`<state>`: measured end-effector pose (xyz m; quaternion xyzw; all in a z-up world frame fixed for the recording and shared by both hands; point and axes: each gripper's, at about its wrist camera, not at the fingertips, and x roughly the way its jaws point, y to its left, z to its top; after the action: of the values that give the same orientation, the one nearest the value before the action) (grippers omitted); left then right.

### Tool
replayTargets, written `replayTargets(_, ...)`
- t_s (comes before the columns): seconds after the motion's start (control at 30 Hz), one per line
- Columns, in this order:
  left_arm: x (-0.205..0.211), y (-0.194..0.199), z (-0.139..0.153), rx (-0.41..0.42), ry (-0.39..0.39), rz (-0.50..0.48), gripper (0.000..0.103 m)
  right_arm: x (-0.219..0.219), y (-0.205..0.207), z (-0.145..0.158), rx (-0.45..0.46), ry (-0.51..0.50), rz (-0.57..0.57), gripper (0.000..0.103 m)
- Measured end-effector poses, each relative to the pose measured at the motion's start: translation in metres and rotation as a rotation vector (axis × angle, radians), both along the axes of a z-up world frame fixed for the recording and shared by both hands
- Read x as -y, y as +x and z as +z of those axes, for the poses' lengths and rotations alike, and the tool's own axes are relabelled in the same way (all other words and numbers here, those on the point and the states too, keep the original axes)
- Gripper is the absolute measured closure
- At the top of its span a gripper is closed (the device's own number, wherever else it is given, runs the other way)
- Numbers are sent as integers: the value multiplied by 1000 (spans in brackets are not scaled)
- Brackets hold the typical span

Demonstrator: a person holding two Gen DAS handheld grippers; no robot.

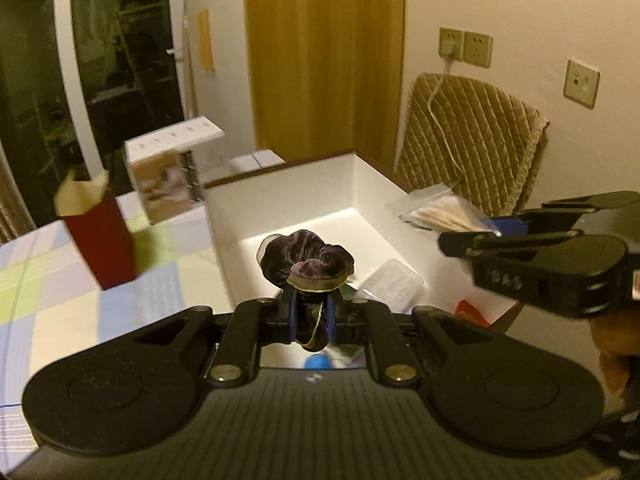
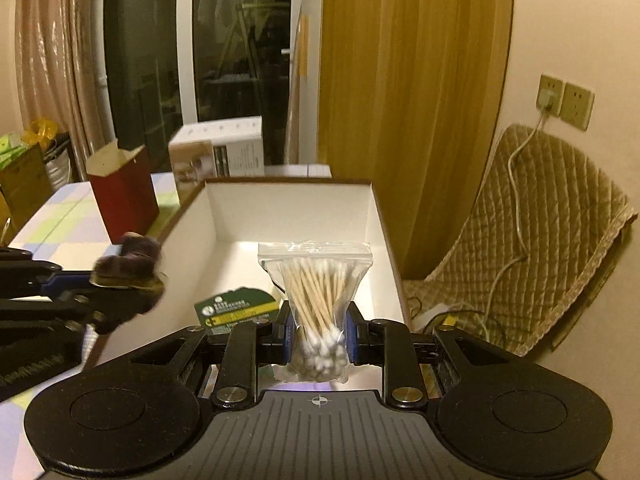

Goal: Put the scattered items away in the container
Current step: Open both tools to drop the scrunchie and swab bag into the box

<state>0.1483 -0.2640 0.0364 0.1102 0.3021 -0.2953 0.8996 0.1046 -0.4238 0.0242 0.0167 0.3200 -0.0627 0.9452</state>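
Observation:
My left gripper (image 1: 313,320) is shut on a dark purple velvet scrunchie (image 1: 306,262) and holds it above the open white box (image 1: 360,184). My right gripper (image 2: 318,332) is shut on a clear zip bag of cotton swabs (image 2: 318,280), held over the same white box (image 2: 288,204). In the left wrist view the right gripper (image 1: 456,242) comes in from the right with the swab bag (image 1: 436,210). In the right wrist view the left gripper with the scrunchie (image 2: 130,268) is at the left over the box's rim. A green card pack (image 2: 236,308) and a clear plastic case (image 1: 394,284) lie inside the box.
A red open carton (image 1: 100,236) and a white product box (image 1: 176,168) stand on the checked tablecloth (image 1: 48,280) left of the box. A chair with a quilted cover (image 2: 532,240) and a white cable stands right of the table. A wall with sockets (image 1: 466,48) is behind.

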Motion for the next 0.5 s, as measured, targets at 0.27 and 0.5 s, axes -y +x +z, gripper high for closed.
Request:
replayTargets(0.27, 6, 9, -17, -27, 17, 17, 60, 9, 11, -12, -14, 23, 5, 75)
replayTargets(0.5, -6, 10, -16, -28, 19, 52, 54, 11, 9, -8, 38, 56, 4, 7)
